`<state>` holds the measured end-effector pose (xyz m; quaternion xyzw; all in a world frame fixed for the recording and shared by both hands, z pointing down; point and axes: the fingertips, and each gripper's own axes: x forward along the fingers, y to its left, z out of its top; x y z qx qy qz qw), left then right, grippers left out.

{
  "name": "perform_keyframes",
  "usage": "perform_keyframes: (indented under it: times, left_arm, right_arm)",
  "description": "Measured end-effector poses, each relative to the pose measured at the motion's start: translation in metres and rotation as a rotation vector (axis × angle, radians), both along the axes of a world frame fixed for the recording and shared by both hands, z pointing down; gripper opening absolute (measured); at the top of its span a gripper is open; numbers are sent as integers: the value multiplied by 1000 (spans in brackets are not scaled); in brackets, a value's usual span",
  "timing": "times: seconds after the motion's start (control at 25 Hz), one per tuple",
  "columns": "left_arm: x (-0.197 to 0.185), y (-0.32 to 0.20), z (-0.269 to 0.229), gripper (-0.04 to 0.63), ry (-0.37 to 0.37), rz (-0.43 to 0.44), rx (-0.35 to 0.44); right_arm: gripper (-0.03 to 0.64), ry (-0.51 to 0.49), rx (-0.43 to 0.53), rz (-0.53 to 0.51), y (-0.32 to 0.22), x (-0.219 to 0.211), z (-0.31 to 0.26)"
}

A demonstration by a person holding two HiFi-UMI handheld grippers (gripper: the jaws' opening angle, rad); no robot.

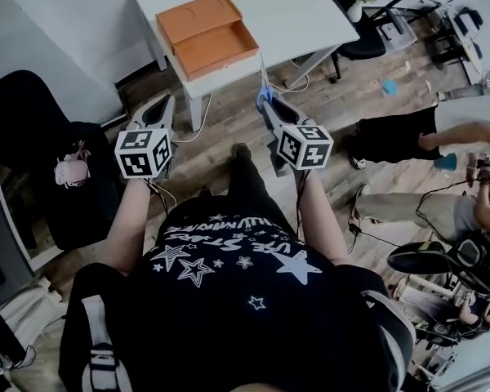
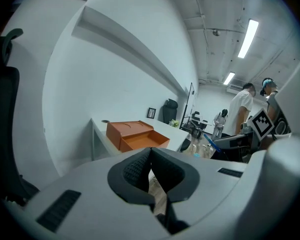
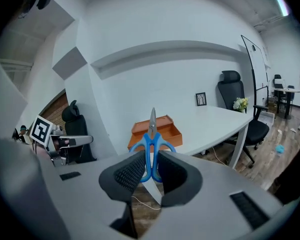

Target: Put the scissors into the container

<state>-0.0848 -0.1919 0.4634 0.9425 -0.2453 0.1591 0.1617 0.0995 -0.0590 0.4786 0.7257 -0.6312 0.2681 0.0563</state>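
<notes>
Ahead of us, close to the near edge of the white table, sits the orange open-topped container, with bare wooden floor between. Our right gripper clamps the blue-handled steel scissors, their blades pointing along the jaws toward the container. Our left gripper has its jaws pressed together, with nothing between them.

bright, even indoor light from long ceiling lamps, glaring at the left gripper view's upper right. both gripper views bend hard and darken at their corners. the right gripper, close to the lens, looks soft. shadows under the table are mild.
</notes>
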Motion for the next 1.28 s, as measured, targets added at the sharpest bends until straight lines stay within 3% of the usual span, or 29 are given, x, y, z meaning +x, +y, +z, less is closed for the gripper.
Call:
perform_keyframes:
  times: [0.32, 0.8, 1.04, 1.28]
  left_arm:
    - [12, -54, 4, 18, -15, -152, -4]
    - [57, -119, -1, 18, -27, -334, -2]
    - [65, -137, 0, 18, -50, -429, 0]
    - [74, -145, 3, 18, -60, -506, -12]
  right_arm:
    - [97, 54, -4, -154, -84, 42, 2]
    - [97, 95, -63, -477, -203, 88, 12]
    - [97, 329, -157, -721, -239, 88, 32]
    - [97, 571, -190, -1001, -252, 80, 48]
